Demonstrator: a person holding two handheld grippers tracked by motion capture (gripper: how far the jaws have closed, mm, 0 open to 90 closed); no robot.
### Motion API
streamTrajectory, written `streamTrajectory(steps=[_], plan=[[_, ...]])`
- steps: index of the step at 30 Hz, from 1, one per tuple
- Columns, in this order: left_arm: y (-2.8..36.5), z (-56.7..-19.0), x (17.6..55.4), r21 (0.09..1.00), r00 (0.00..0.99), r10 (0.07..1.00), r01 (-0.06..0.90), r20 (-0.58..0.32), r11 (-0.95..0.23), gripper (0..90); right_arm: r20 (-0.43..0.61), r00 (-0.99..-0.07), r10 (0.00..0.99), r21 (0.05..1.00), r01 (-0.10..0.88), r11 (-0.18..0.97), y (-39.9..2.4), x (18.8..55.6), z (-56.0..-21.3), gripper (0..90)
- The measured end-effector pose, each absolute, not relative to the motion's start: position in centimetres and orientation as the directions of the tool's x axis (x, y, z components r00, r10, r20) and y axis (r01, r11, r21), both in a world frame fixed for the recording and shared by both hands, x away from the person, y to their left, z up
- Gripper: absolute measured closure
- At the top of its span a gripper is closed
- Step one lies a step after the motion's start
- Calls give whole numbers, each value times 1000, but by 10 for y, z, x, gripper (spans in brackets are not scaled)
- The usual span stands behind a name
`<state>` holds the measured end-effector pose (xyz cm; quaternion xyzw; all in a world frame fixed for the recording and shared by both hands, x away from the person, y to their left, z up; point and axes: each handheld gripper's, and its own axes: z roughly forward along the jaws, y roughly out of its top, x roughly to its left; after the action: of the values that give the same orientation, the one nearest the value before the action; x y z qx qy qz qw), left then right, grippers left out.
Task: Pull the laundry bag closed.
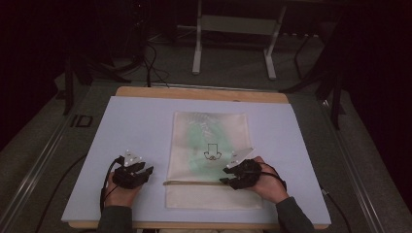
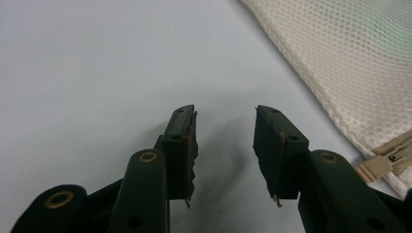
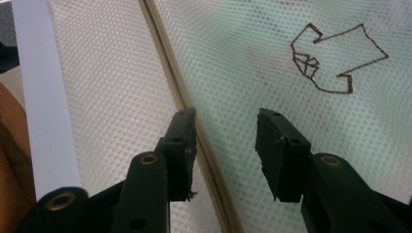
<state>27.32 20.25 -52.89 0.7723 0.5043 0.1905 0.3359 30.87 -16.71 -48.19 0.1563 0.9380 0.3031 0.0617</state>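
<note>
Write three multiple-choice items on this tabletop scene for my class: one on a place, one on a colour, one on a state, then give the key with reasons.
1. Where does the cream mesh zipper bag lie?
A. At the middle of the pale blue table mat
B. On the floor
C. Hung on the far frame

2. What colour shows through the bag's mesh?
A. Red
B. Pale green
C. Black

3. How do the right gripper's jaws stand?
A. Shut on the zipper
B. Shut on nothing
C. Open above the bag

Key: 1 A, since the high view shows the bag flat at mid-mat between the left gripper and the right one. 2 B, as a green tint shows inside near the brown arrow outline. 3 C, because the right gripper view shows a clear gap with the beige zipper line running beneath.
</note>
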Motion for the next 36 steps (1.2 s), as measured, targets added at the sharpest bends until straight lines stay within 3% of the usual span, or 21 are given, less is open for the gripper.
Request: streamTrajectory(steps=[36], plan=[[202,-529,274,706,423,905,654,-44,-271,577,-16,-975,222,575,173,799,-108,307,-488,613]])
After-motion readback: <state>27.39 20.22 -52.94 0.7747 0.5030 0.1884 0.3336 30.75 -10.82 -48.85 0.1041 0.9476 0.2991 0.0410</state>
